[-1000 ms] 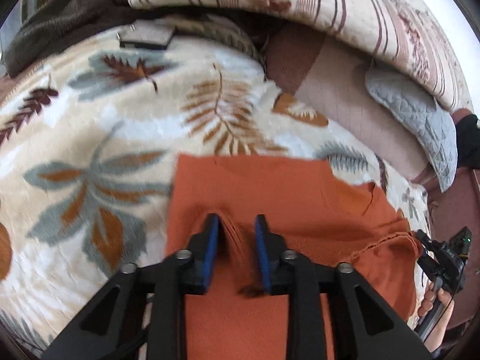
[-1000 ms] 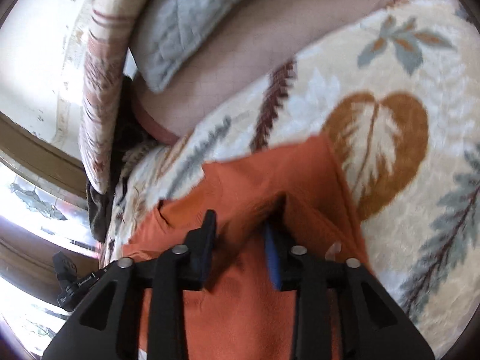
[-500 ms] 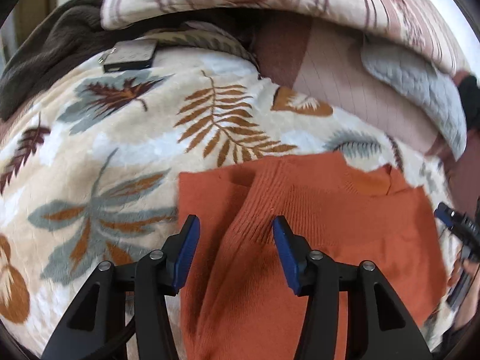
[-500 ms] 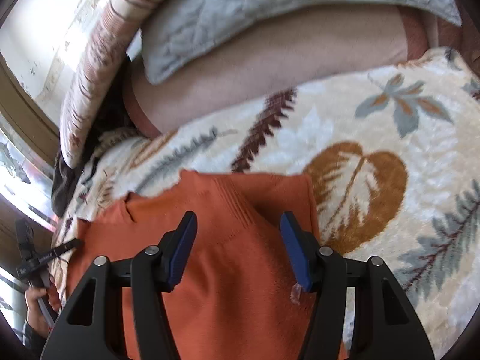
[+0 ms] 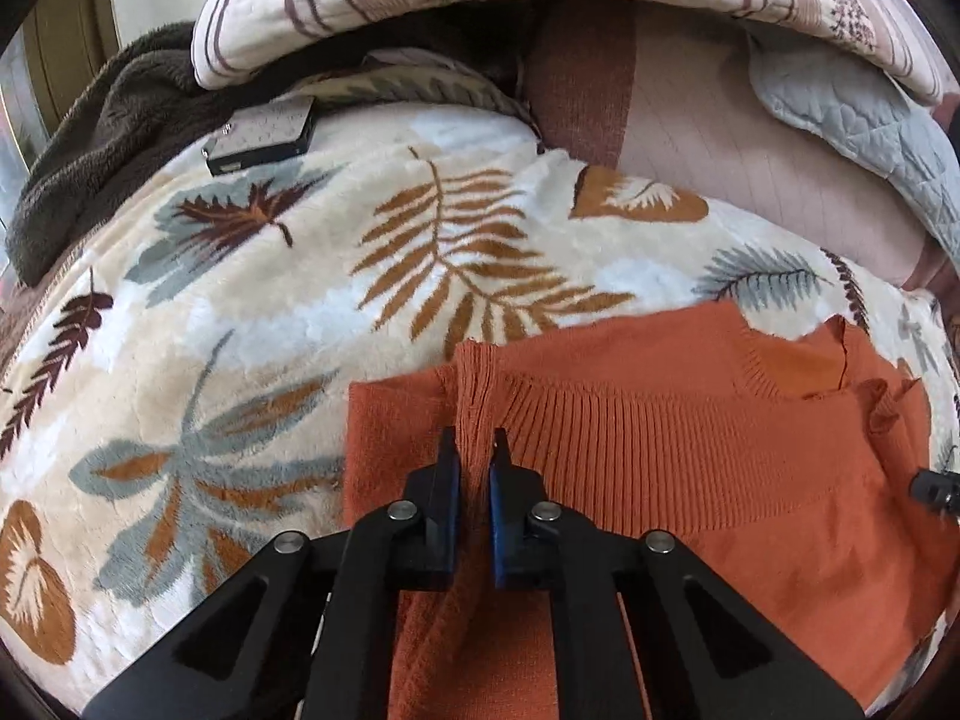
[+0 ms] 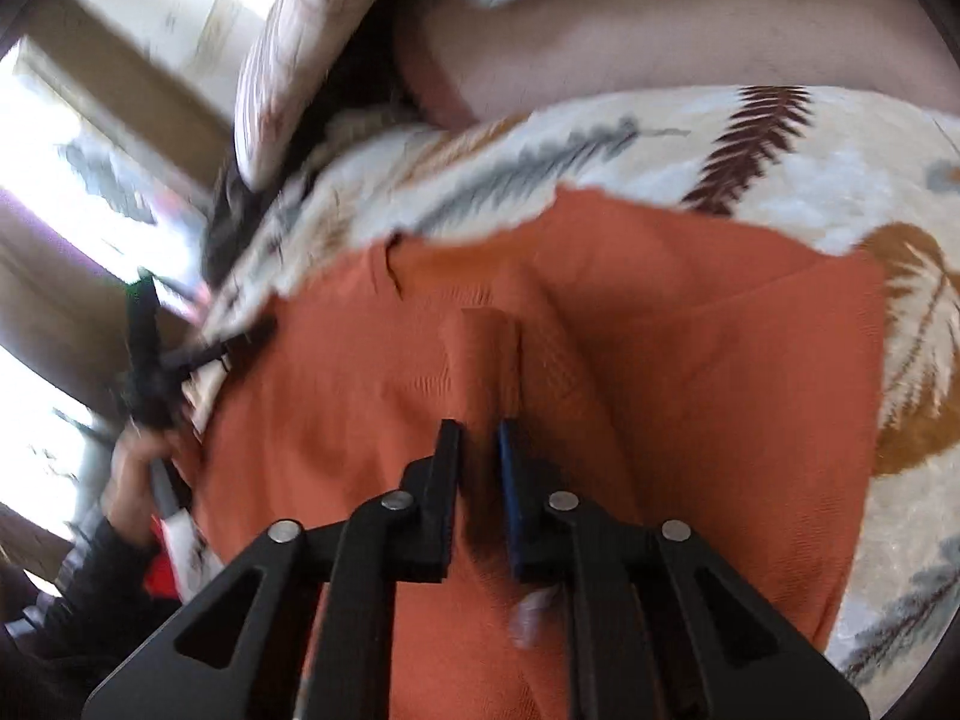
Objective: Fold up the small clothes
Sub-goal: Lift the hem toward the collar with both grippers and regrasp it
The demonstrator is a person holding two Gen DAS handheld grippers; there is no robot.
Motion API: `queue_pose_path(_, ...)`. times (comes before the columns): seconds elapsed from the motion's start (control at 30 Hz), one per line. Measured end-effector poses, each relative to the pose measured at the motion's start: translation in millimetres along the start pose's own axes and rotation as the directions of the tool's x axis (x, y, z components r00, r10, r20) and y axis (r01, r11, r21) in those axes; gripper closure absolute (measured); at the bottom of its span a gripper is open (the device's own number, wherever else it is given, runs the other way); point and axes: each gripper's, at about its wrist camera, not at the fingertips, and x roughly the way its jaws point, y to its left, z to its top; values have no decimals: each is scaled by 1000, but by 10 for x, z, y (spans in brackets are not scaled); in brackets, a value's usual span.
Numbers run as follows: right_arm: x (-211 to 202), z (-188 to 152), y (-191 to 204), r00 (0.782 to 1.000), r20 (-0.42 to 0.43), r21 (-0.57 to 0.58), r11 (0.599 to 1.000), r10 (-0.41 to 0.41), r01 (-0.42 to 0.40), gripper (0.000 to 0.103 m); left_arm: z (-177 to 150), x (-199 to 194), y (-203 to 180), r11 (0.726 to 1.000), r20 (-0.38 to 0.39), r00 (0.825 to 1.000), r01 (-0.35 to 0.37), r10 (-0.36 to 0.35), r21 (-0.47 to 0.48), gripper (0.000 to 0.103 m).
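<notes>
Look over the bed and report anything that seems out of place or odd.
A flat dark rectangular device lies on the leaf-patterned fleece blanket near the brown throw, away from the orange knitted sweater; otherwise nothing stands out.

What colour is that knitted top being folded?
Burnt orange. The knitted top shows best in the left wrist view.

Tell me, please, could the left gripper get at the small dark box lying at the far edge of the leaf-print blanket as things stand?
Probably not right away: the left gripper is shut on a pinch of the orange sweater. The blanket between it and the box lies bare.
</notes>
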Motion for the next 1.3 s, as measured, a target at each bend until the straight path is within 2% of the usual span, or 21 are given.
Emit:
queue_pose_path(0.07,-59,16,-53,1000,25,34,999,15,-16,87,-22,15,-18,1000,3,1000,-10,9,19,97)
queue_pose_path(0.13,-224,56,-132,996,90,62,998,16,-22,87,-33,8,-34,1000,7,1000,-13,13,28,97)
queue_pose_path(0.2,-315,77,-181,992,123,80,997,3,-13,83,-32,16,-28,1000,7,1000,-9,9,21,97)
queue_pose_path(0.27,-292,67,-231,993,118,87,996,-5,-5,64,-36,18,-32,1000,8,1000,-9,9,21,97)
queue_pose_path(0.3,-229,56,-249,994,104,85,996,-19,10,59,-35,18,-32,1000,8,1000,-11,11,24,97)
queue_pose_path(0.37,-82,48,-262,997,60,83,996,-37,32,56,-42,17,-50,999,11,1000,-22,21,36,97)
queue_pose_path(0.47,28,29,-76,992,53,-6,993,-118,118,56,-46,14,-69,998,16,999,-31,31,49,97)
queue_pose_path(0.6,-70,43,161,962,144,-104,963,-234,250,57,-56,9,-72,999,18,999,-28,27,46,97)
queue_pose_path(0.67,-116,59,209,956,182,-113,961,-231,254,57,-60,5,-76,998,21,999,-32,31,52,97)
queue_pose_path(0.73,-103,72,188,961,183,-109,967,-209,231,58,-68,1,-85,998,24,999,-35,34,60,97)
queue_pose_path(0.8,25,67,123,972,143,-90,975,-188,202,63,-64,0,-85,998,23,999,-34,33,59,97)
queue_pose_path(0.87,177,50,73,978,100,-77,979,-183,191,81,-70,-2,-88,998,23,999,-32,31,54,97)
queue_pose_path(0.93,194,46,114,974,112,-81,975,-196,206,91,-63,-26,-69,999,35,999,-29,28,41,97)
queue_pose_path(0.97,122,70,151,970,141,-84,974,-197,210,91,-55,-50,-55,999,48,998,-31,29,32,98)
queue_pose_path(1.1,-350,197,146,912,328,-43,961,-246,274,91,43,-192,75,999,98,995,3,1,-38,98)
queue_pose_path(1.13,-484,224,75,884,376,-17,952,-278,306,91,81,-228,89,999,111,994,6,-1,-46,98)
queue_pose_path(1.2,-602,256,-93,860,414,39,949,-299,312,91,134,-267,94,999,132,991,1,4,-41,98)
queue_pose_path(1.3,-612,269,-411,838,420,105,936,-348,336,91,184,-244,131,998,155,988,-4,13,-61,97)
